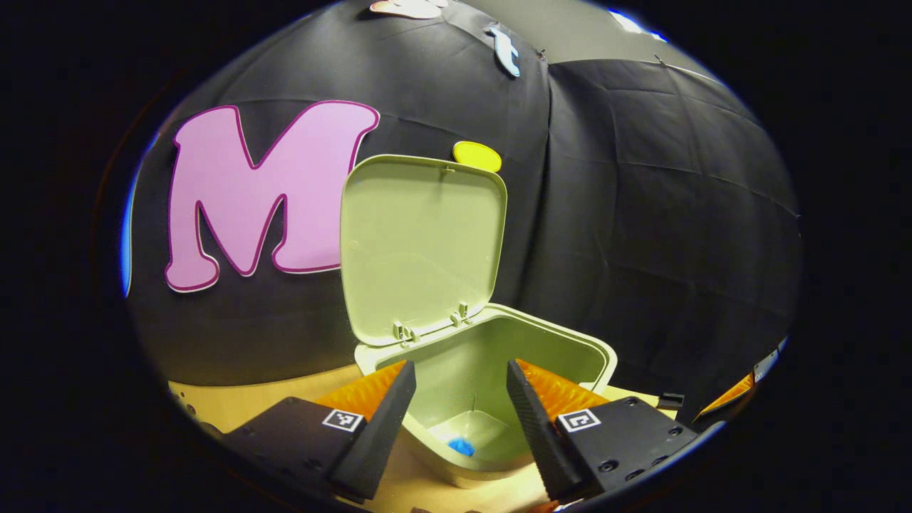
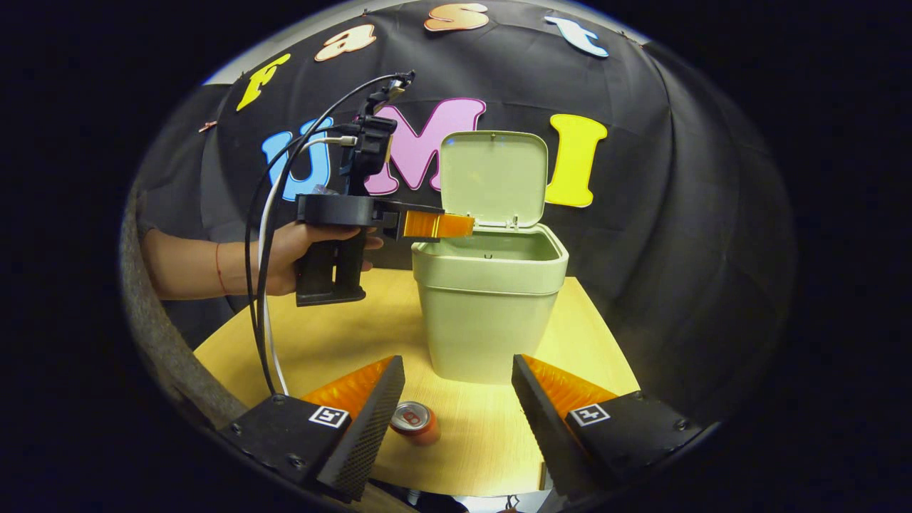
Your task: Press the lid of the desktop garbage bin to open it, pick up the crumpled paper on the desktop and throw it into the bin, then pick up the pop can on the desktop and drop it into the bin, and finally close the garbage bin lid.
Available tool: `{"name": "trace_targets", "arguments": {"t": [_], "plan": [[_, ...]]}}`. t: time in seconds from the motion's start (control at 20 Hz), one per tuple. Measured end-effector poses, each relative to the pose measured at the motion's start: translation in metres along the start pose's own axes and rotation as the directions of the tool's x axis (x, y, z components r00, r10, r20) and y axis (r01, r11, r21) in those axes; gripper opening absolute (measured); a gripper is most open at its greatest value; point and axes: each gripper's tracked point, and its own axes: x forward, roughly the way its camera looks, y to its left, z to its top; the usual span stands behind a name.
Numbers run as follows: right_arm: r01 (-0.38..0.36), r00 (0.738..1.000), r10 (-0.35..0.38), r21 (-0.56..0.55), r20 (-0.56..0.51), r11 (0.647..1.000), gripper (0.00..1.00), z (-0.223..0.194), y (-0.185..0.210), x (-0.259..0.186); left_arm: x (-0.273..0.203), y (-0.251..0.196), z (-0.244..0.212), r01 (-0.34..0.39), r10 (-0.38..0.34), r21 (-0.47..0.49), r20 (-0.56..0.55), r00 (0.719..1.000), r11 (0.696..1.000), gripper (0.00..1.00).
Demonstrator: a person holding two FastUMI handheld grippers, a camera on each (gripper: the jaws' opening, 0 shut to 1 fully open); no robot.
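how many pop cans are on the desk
1: a pop can stands on the desk in front of the bin, nearer the right tool. More may be hidden.

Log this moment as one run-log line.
bin: lid open | left gripper: open above bin | right gripper: open, empty | can: on table

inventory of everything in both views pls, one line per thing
garbage bin: 1, pale green, on the table centre, lid standing open
blue object: 1, at the bin's bottom, too small to identify
pop can: 1, red, upright on the table in front of the bin
table: 1, light wood
cables: black and white, trailing from the left claw
hand: 1, holding the left claw
left claw: open, over the bin's rim
right claw: open, empty, above the can
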Motion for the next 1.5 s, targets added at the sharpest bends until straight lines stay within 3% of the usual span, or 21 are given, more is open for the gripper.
{"name": "trace_targets", "arguments": {"t": [0.3,0.75,1.5], "plan": [[-0.058,0.997,0.056,-0.038,-0.047,0.998,0.96,-0.018,0.016,0.006,-0.047,0.023,0.02,-0.097,0.099,-0.024,0.086,0.991,0.995,0.97],[-0.188,0.978,0.181,-0.065,-0.1,0.98,0.96,-0.036,0.053,0.012,-0.152,0.055,0.029,-0.282,0.278,0.008,0.141,0.95,0.959,0.96],[-0.253,0.928,0.218,-0.08,-0.302,0.964,0.96,-0.127,0.062,0.054,-0.271,0.069,-0.048,-0.457,0.458,-0.072,-0.01,0.889,0.887,0.96]]}}
